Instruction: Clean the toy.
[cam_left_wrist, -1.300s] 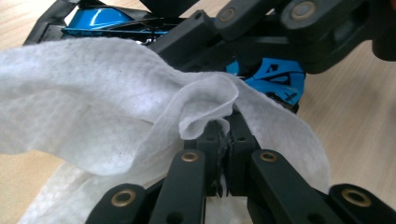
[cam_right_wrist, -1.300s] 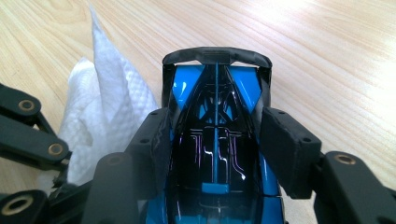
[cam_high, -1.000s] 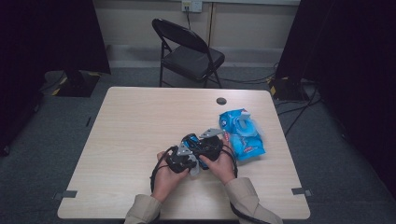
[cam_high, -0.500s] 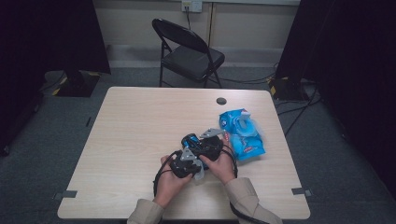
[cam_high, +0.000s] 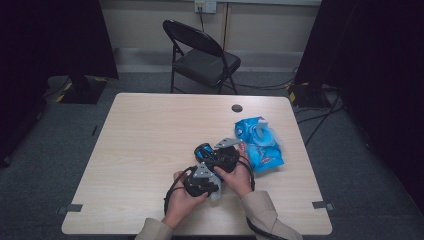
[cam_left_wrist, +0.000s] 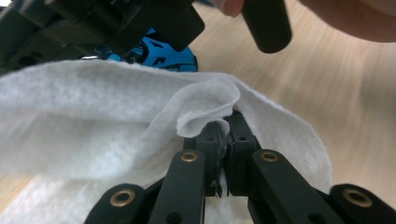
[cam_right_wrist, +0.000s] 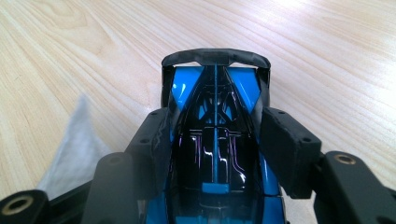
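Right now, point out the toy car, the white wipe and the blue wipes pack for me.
toy car (cam_right_wrist: 215, 144): right gripper view, on its glossy black and blue body.
white wipe (cam_left_wrist: 93, 112): left gripper view, on the broad flat part.
blue wipes pack (cam_high: 260, 142): high view, on its top face.

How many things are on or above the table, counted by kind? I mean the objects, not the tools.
Toy car, blue and black: 1
White wipe: 1
Blue wipes pack: 1
Total: 3
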